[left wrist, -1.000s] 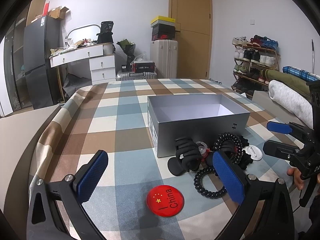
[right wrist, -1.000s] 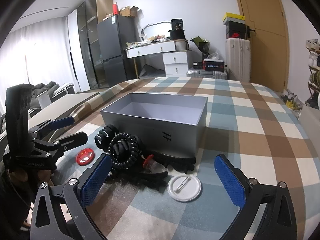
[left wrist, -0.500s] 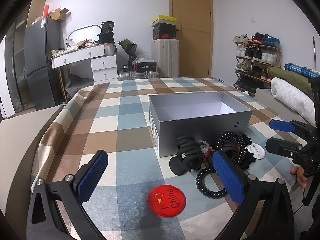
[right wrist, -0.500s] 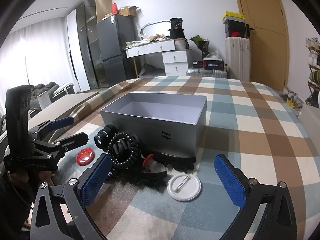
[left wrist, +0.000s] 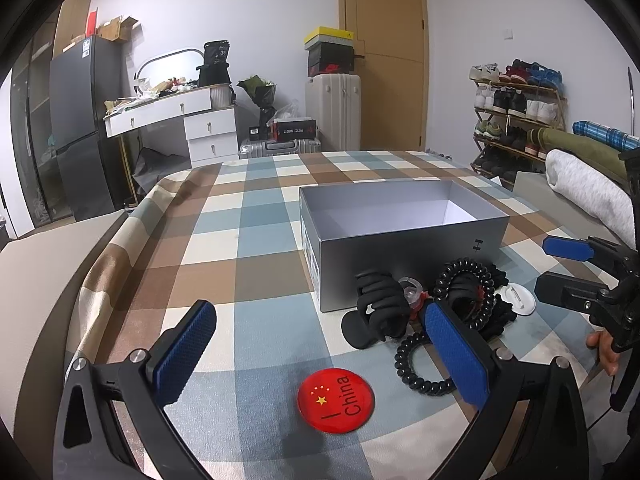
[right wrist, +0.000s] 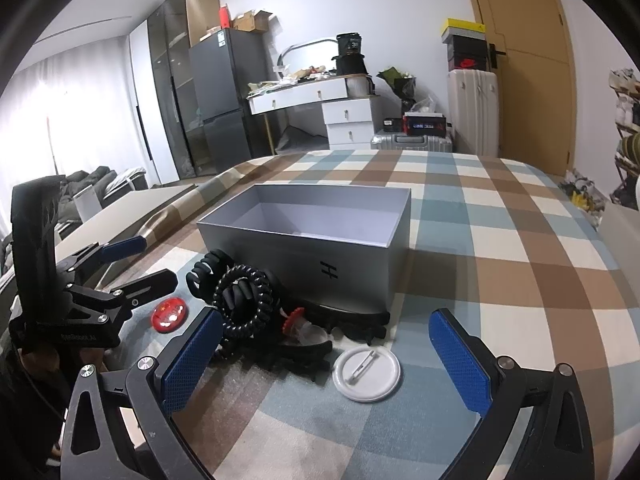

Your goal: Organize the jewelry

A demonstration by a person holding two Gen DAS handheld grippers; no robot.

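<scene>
Claws: left claw [left wrist: 320, 356] wide, empty; right claw [right wrist: 336, 360] wide, empty, above table

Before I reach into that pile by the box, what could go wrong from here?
The black coil hair ties and claw clips lie tangled against the grey box, so grabbing one may drag others along. The white pin badge lies flat with its pin up, so the open right gripper may slide off it. The red China badge is equally flat beneath the open left gripper.
</scene>
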